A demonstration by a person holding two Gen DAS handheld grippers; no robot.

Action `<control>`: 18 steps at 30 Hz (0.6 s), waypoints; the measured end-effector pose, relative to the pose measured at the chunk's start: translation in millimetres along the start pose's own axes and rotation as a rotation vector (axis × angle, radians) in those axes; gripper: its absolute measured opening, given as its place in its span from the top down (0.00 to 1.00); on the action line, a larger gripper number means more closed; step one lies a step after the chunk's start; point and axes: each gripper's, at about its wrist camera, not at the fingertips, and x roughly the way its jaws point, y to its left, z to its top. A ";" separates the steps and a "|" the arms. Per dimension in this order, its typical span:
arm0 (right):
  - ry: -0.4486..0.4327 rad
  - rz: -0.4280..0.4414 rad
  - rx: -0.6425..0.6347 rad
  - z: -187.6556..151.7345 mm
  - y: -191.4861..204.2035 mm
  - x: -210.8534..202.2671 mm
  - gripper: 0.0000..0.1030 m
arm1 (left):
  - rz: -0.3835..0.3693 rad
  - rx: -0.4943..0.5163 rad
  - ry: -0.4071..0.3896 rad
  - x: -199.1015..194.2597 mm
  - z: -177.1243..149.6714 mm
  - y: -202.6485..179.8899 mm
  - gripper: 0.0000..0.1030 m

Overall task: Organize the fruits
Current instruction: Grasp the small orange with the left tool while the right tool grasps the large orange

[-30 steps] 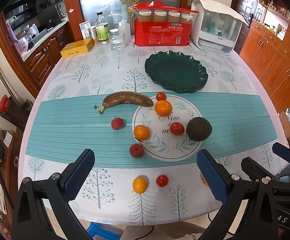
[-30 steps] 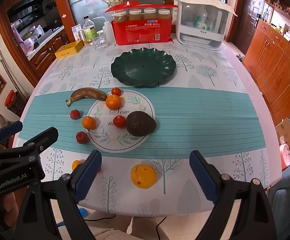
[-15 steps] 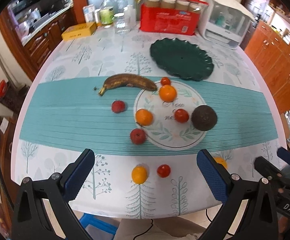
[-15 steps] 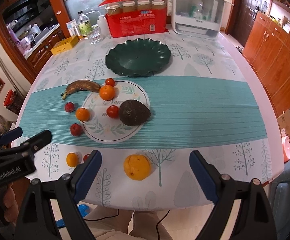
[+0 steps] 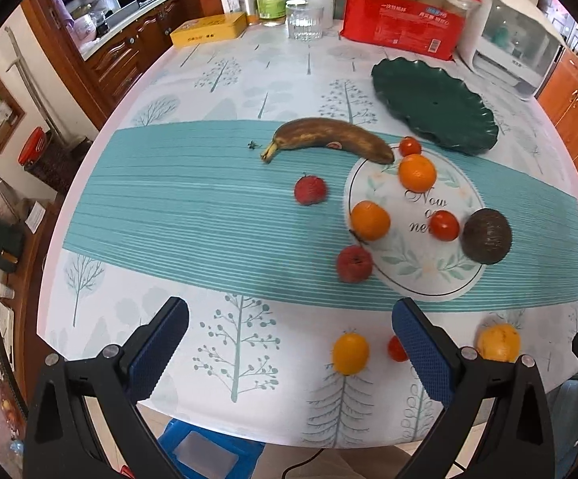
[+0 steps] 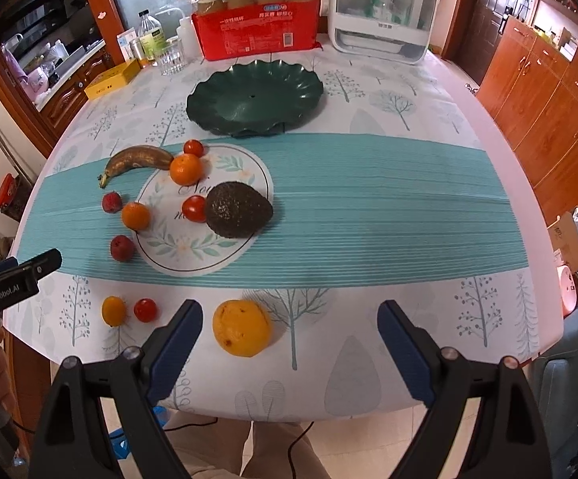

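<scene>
Fruit lies loose on the table: a brown banana [image 5: 329, 139], an avocado [image 6: 237, 209], several oranges such as the big orange [image 6: 242, 327] near the front edge, tomatoes and red lychees. An empty dark green plate [image 6: 255, 97] stands behind them, also in the left wrist view [image 5: 434, 105]. My left gripper [image 5: 289, 349] is open and empty above the front edge, left of a small orange [image 5: 350, 352]. My right gripper [image 6: 289, 349] is open and empty, with the big orange between its fingers' line and the table.
At the back stand a red pack of jars [image 6: 255, 28], a white appliance [image 6: 383, 14], a glass [image 5: 304, 20], bottles and a yellow box [image 5: 209, 30]. Wooden cabinets [image 6: 548, 92] line the right. A blue stool [image 5: 209, 455] is under the front edge.
Both grippers have moved closer to the table and its fruit. The left view has swung left. Both stay open and empty.
</scene>
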 end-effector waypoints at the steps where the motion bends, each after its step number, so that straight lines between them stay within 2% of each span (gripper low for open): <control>1: 0.000 0.002 -0.003 -0.6 -0.1 2.4 0.13 | 0.000 0.001 0.005 3.2 -1.8 0.6 0.02; 11: 0.026 0.058 -0.072 -10.3 10.7 32.9 0.13 | -0.037 0.056 0.082 36.0 -27.7 -15.7 0.02; 18: 0.074 0.094 -0.097 -17.1 18.7 58.8 0.13 | -0.109 0.021 0.120 57.0 -40.1 -14.5 0.08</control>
